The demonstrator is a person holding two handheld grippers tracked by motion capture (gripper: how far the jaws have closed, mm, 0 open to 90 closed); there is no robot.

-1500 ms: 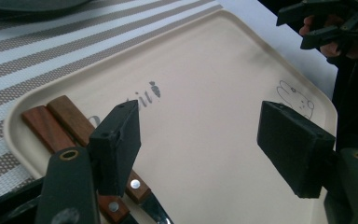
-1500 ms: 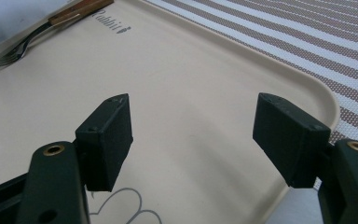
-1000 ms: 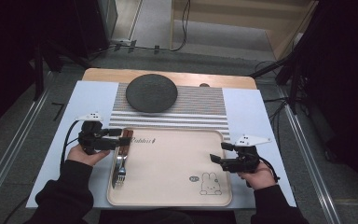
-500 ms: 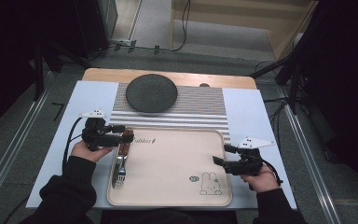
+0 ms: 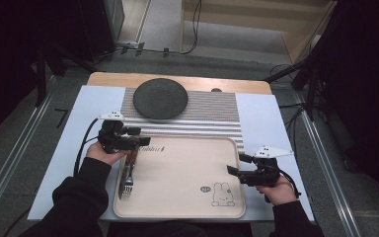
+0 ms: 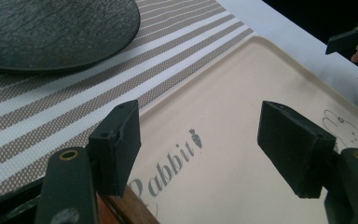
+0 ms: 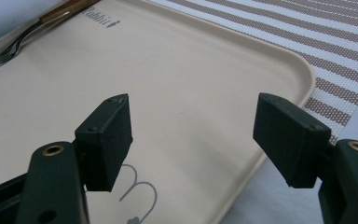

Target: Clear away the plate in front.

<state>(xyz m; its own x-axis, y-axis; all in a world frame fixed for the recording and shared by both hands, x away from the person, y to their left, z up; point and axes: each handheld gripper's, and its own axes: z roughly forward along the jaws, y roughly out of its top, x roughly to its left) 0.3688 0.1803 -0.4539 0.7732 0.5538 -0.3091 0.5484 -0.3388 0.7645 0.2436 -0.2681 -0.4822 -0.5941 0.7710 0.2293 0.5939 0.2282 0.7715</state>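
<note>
Grippers are hovering wide open and empty over a cream tray (image 5: 187, 173). The left gripper (image 5: 140, 141) is hanging above the tray's top left corner, the wooden-handled fork (image 5: 128, 170) lying just beneath and behind its jaws. The right gripper (image 5: 234, 165) is poised over the tray's right edge, beside the printed rabbit (image 5: 220, 194).

Open fingers (image 6: 121, 140) over tray (image 6: 242, 84), beside wooden handle (image 6: 130, 207).

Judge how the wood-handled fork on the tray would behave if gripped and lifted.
The fork looks rigid, so it likely won't flex. Its thin metal neck may slip between the pads. Lying flat on the tray, it is probably hard to get under.
</note>
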